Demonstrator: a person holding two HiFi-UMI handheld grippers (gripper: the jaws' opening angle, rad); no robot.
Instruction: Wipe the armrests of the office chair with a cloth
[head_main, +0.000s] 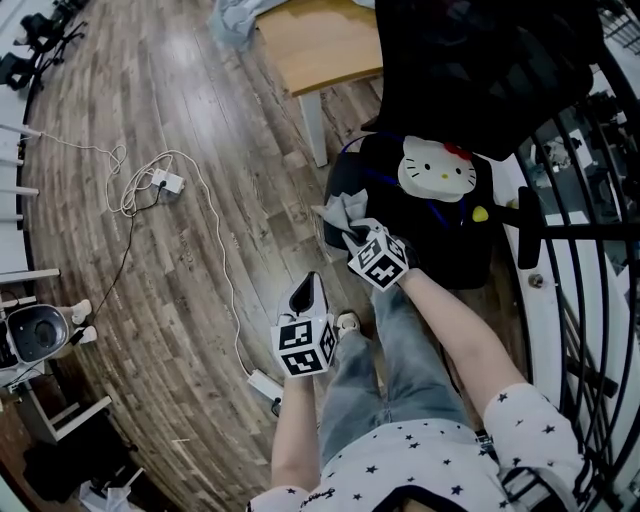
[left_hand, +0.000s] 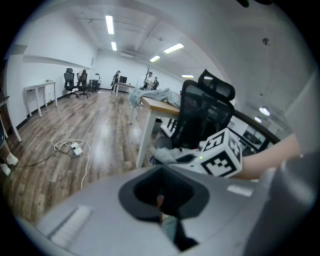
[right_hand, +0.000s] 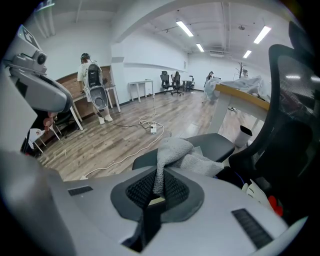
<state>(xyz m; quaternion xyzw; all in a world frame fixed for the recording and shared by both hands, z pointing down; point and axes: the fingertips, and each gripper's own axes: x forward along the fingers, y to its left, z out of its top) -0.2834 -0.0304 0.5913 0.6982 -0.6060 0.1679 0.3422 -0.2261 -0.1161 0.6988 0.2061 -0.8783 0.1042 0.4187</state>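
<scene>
Left hand-held gripper (head_main: 309, 290) hangs nearest, its jaws together on nothing. Just beyond it, the right hand-held gripper (right_hand: 159, 191) is clamped on a gathered fold of the grey cloth (right_hand: 177, 150), which drapes over the near armrest (right_hand: 216, 143) of the office chair (right_hand: 292, 120). Soft, light and limp, the cloth will probably bunch, so a pinch on a thick fold seems best.

Cloth (head_main: 343, 212) on armrest (head_main: 338, 180) at left of office chair (head_main: 440, 245); behind it, counter (head_main: 320, 40); well to the left, on floor (head_main: 180, 90), power strip (head_main: 167, 182).
</scene>
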